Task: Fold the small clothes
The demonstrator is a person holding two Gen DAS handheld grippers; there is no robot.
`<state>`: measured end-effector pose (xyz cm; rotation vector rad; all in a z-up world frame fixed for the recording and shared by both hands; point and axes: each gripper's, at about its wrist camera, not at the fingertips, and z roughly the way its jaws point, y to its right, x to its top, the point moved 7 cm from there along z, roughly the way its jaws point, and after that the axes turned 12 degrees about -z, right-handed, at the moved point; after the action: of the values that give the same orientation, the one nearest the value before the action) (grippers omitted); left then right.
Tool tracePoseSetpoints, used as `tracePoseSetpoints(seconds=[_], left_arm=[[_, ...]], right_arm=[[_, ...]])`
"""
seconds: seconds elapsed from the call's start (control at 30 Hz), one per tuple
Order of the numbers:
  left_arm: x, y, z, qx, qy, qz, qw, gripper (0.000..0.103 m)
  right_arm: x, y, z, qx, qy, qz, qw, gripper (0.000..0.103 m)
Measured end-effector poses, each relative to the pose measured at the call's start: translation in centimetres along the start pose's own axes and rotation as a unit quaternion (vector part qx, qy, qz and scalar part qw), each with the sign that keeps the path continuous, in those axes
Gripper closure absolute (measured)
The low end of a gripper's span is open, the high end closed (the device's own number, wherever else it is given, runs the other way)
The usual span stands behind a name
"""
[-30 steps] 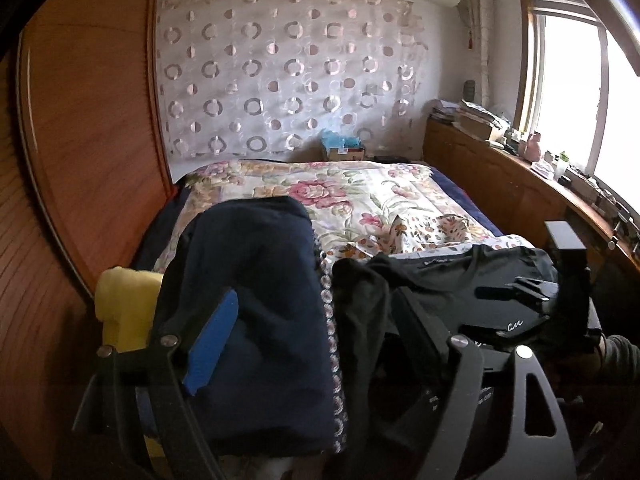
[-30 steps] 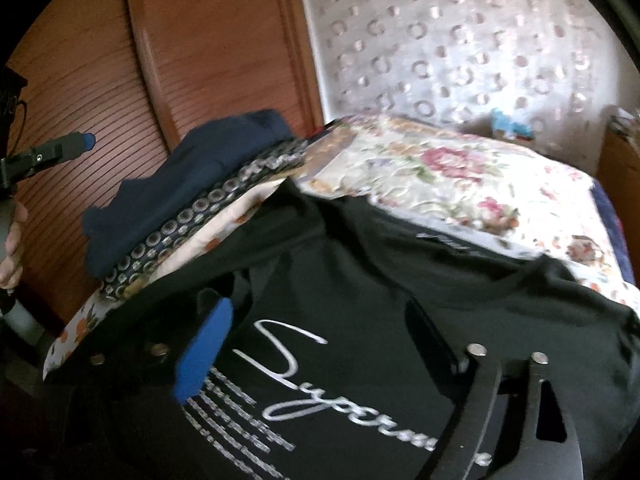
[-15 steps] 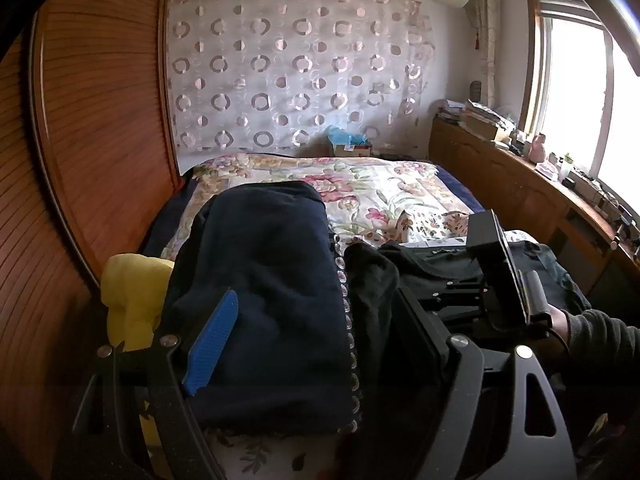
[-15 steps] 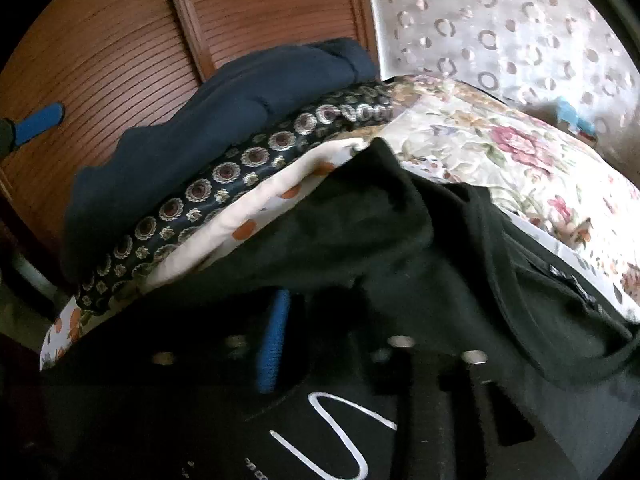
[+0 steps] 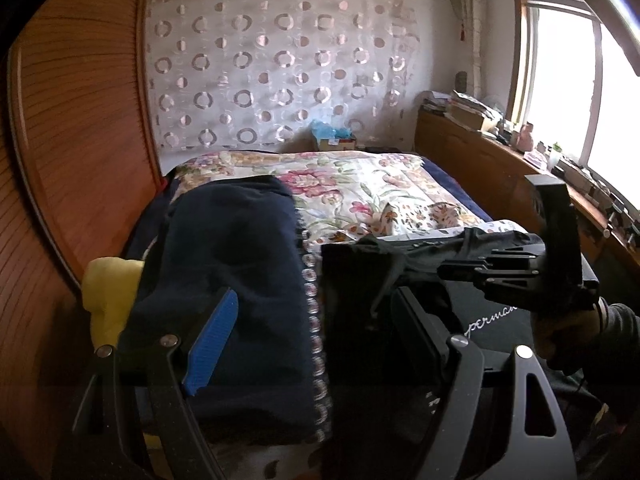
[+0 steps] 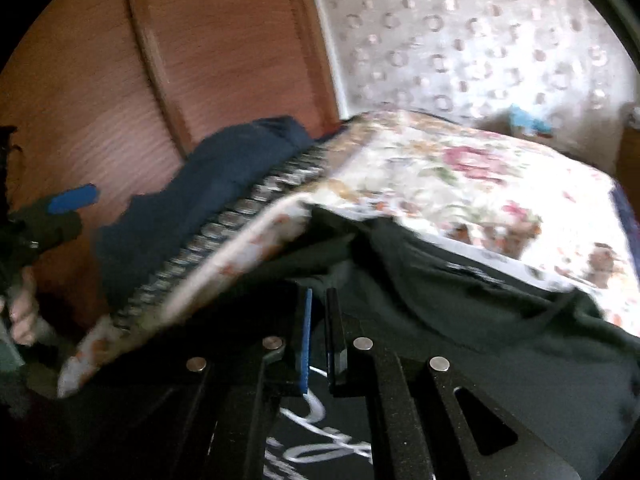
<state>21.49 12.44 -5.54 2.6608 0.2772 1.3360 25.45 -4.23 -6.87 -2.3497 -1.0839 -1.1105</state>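
A black T-shirt with white script lettering [image 6: 460, 320] lies on the near end of the bed; it also shows in the left wrist view [image 5: 500, 320]. My right gripper [image 6: 318, 340] is shut on the shirt's left sleeve and holds that fabric lifted; it shows in the left wrist view [image 5: 452, 270] pulling the sleeve over the shirt. My left gripper [image 5: 316, 328] is open, its blue pad [image 5: 212, 344] over a dark navy garment [image 5: 232, 264], holding nothing.
A floral quilt [image 5: 360, 188] covers the bed. A navy garment with a ring-patterned hem lies left of the shirt. A yellow cloth [image 5: 108, 300] sits at the left bed edge. A wooden wardrobe [image 5: 72, 140] stands left, a wooden sideboard [image 5: 500, 168] right.
My right gripper closed on the shirt's left sleeve and lifted it, moving right over the shirt. My left gripper stayed open and hardly moved.
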Motion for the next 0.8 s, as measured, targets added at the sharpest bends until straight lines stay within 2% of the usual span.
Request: tracePoseSetpoints(seconds=[0.07,0.1,0.17,0.23,0.27,0.4,0.47,0.7,0.8], left_arm=[[0.0,0.9,0.5,-0.006,-0.005,0.006,1.0,0.023],[0.0,1.3,0.7,-0.008,-0.007,0.01,0.9999,0.023],[0.0,2.1,1.3,-0.011,-0.01,0.019,0.9997,0.023],[0.2,3.2,2.1,-0.012,-0.015,0.03,0.9994,0.023],[0.2,3.7,2.6,-0.014,-0.019,0.036,0.9991,0.023],[0.4,5.4,5.0,-0.024,-0.042,0.051,0.9976,0.023],[0.2,6.2,6.3,-0.028,-0.056,0.059,0.9963,0.032],[-0.3,8.1,10.4,-0.016,-0.101,0.077,0.9917,0.048],[-0.7,8.2,11.9,-0.008,-0.12,0.086,0.989,0.051]], right_arm=[[-1.0,1.0,0.2,-0.022,-0.012,0.009,1.0,0.092],[-1.6,1.5,-0.1,-0.029,-0.015,0.016,0.999,0.086],[-2.4,2.3,-0.4,-0.038,-0.017,0.024,0.999,0.073],[-3.3,3.5,-0.8,-0.058,-0.023,0.027,0.998,0.048],[-3.8,3.9,-0.9,-0.068,-0.025,0.028,0.997,0.045],[-5.6,5.5,-1.6,-0.095,-0.045,0.039,0.994,0.044],[-6.3,5.8,-2.1,-0.103,-0.056,0.043,0.992,0.044],[-8.9,7.6,-1.7,-0.122,-0.09,0.058,0.987,0.044],[-8.2,7.3,-1.8,-0.126,-0.089,0.049,0.987,0.044]])
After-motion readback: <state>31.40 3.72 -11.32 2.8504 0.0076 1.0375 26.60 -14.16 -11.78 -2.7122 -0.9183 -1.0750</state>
